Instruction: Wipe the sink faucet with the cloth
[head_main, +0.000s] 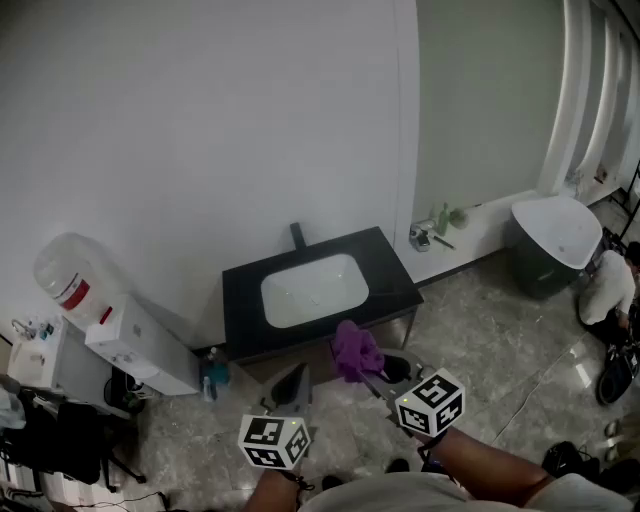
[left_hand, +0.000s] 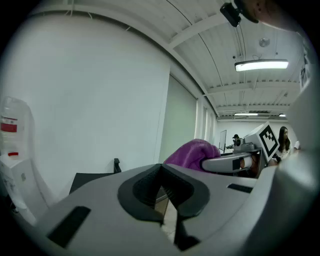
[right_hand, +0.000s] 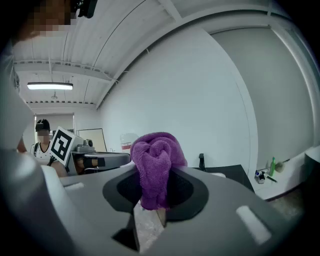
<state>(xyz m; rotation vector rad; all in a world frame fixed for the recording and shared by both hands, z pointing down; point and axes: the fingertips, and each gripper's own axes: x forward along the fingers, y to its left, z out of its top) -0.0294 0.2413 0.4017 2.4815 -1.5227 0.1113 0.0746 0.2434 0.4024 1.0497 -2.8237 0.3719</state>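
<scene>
The purple cloth (head_main: 355, 350) is bunched up in my right claw (head_main: 372, 374). In the right gripper view the cloth (right_hand: 157, 165) stands up between the two jaws, which are closed tight against its lower folds, and its rounded top rises above them. It hangs in the air at the near edge of the vanity, clear of the faucet (head_main: 297, 236), a short black post at the far edge of the black counter (head_main: 392, 270), behind the white sink (head_main: 313, 290). In the right gripper view the faucet (right_hand: 201, 161) shows just right of the cloth and well beyond it.

My left claw (head_main: 293, 385) is to the left of the right one, nearer me, over the stone floor. In the left gripper view its jaws (left_hand: 162, 182) are brought together with nothing between them, and the cloth (left_hand: 192, 152) shows off to the right.

On the floor at the vanity's left corner stands a blue bottle (head_main: 213, 372). Further left is a water dispenser (head_main: 75, 280), and far right a white tub (head_main: 560, 235).
</scene>
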